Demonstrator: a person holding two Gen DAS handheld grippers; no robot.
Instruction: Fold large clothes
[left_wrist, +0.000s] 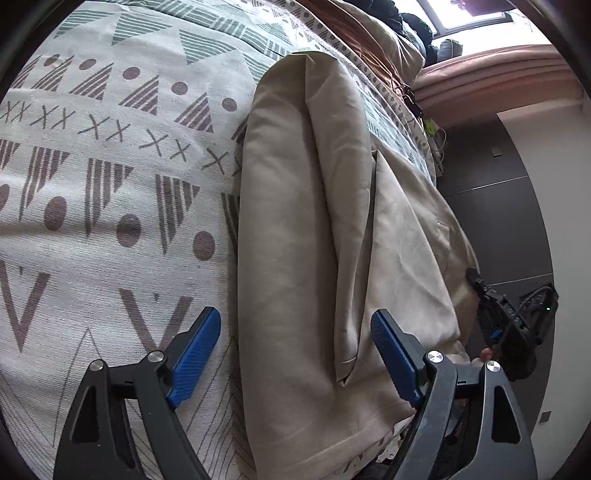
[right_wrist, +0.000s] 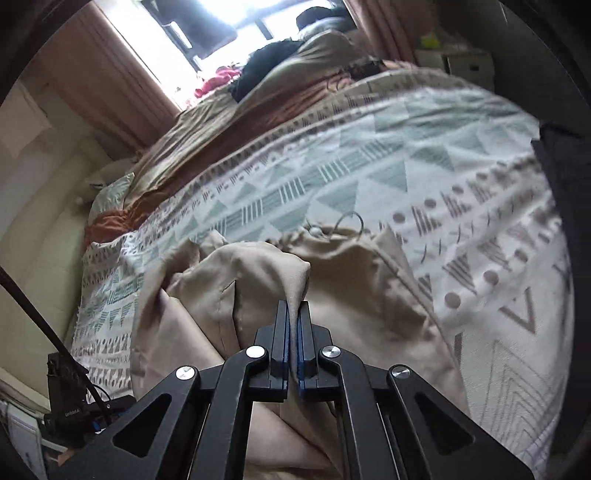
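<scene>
Perhaps trousers: beige garment (right_wrist: 369, 280) pinched in right claw (right_wrist: 294, 306), atop bedspread (right_wrist: 461, 192)

Each wrist view looks steeply down along its claw, close over the bed (left_wrist: 92, 177). Both share the beige garment (left_wrist: 303, 221) (seen from opposite sides).

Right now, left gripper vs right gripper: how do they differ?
1. Jaws: the left gripper stands wide open; the right gripper is shut.
2. Load: the left holds nothing, its blue pads straddling the beige garment without pressing it; the right pinches a raised fold of that garment.
3. Cloth: under the left it lies flat on the patterned bedspread; at the right it peaks up.
Shared: black frames, blue pads, both angled down.
</scene>
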